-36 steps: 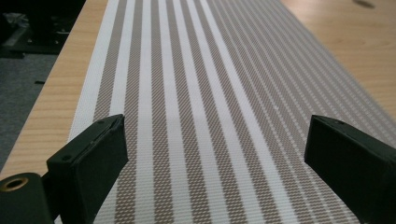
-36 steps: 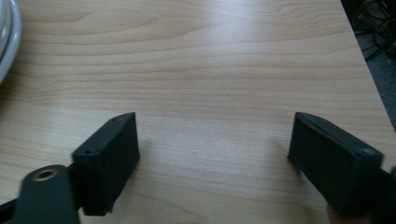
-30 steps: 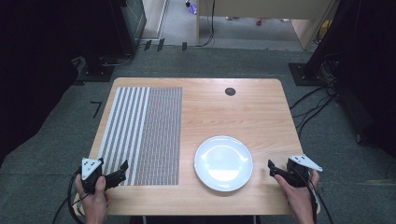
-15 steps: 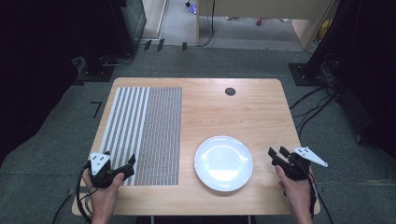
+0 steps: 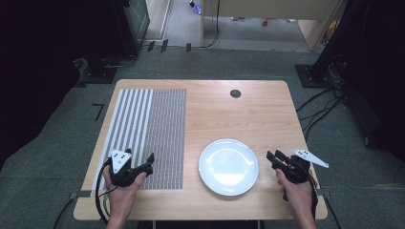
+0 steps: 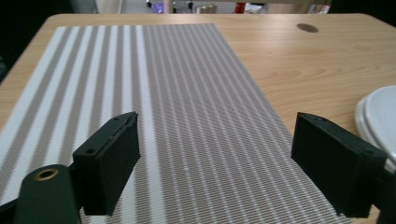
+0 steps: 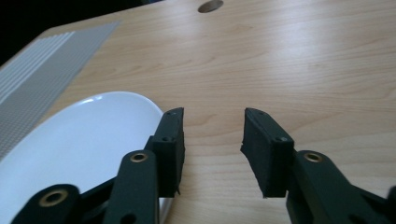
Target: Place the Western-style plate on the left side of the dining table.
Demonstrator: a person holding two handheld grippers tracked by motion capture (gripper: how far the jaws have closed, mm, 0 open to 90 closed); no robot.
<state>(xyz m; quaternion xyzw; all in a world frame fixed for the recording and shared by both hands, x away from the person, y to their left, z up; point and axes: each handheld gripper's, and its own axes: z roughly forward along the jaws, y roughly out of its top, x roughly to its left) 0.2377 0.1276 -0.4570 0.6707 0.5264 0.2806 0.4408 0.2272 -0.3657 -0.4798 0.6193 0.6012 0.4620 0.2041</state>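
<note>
Both claws, left (image 5: 149,164) and right (image 5: 275,158), edged forward, jaws apart, flanking the round plate (image 5: 229,166).

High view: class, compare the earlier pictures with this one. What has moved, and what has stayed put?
The left claw has moved forward and inward onto the striped placemat. The right claw has edged toward the white plate. Both are open and hold nothing. Plate, placemat and table are unchanged.

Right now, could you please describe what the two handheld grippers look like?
Both are black. The left gripper and right gripper each carry a grey three-cornered plate on top and trail a black cable. Their jaws are flat rectangular black blocks with brass-coloured pivot rings. No sleeves are visible.
</note>
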